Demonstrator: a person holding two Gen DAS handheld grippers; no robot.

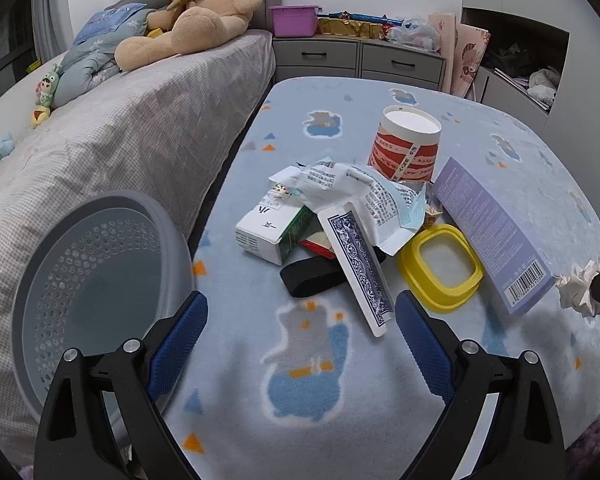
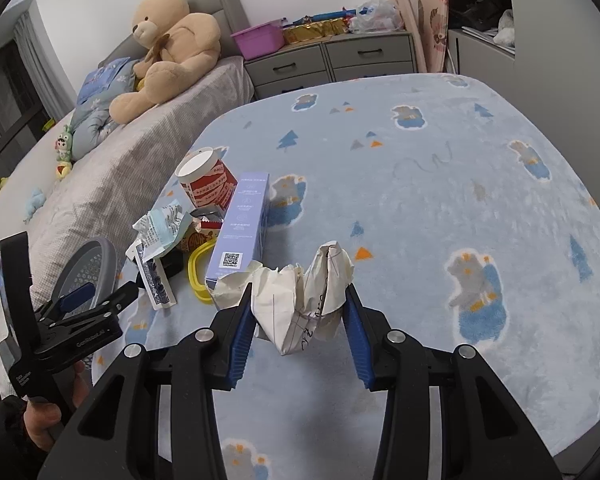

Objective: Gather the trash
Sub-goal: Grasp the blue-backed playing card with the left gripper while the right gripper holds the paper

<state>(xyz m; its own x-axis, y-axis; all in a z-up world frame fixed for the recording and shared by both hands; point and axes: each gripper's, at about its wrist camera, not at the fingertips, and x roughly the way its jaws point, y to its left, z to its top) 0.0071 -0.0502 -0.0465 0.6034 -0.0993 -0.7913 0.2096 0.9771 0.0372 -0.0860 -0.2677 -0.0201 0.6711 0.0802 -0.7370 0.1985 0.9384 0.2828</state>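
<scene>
Right wrist view first: closest to us, our right gripper (image 2: 300, 312) is clamped around a crumpled paper wad (image 2: 300, 300), with both blue pads (image 2: 242, 340) pressed into its sides. The paper is off-white, heavily creased, with faint ruled lines and a bit of dark handwriting showing. It bulges up above the fingers and hangs a little below them, over the blue cartoon blanket (image 2: 440, 184).

Down at the lower left we see our left gripper (image 2: 96, 300) from the side, held by a hand (image 2: 40, 420), near the grey perforated basket (image 2: 88, 268).

From the left wrist view, the left gripper (image 1: 302, 322) is spread wide and has nothing in it. The tip of a blue-patterned card packet (image 1: 360, 268) reaches in between its fingers. The basket (image 1: 96, 292) sits just left of it, tipped so we look into the bowl, up against the grey bed (image 1: 112, 140).

A bit further out is the trash pile: a black band (image 1: 312, 280), a white and green carton (image 1: 272, 232), a yellow ring lid (image 1: 440, 266), a printed crumpled leaflet (image 1: 364, 196) on top, and a long purple box (image 1: 492, 232) on the right. Behind those stands a red and white paper cup (image 1: 406, 144).

Way at the back there's a teddy bear (image 1: 196, 12) on the bed and a purple bin (image 1: 294, 20) on the grey drawers (image 1: 360, 58).
</scene>
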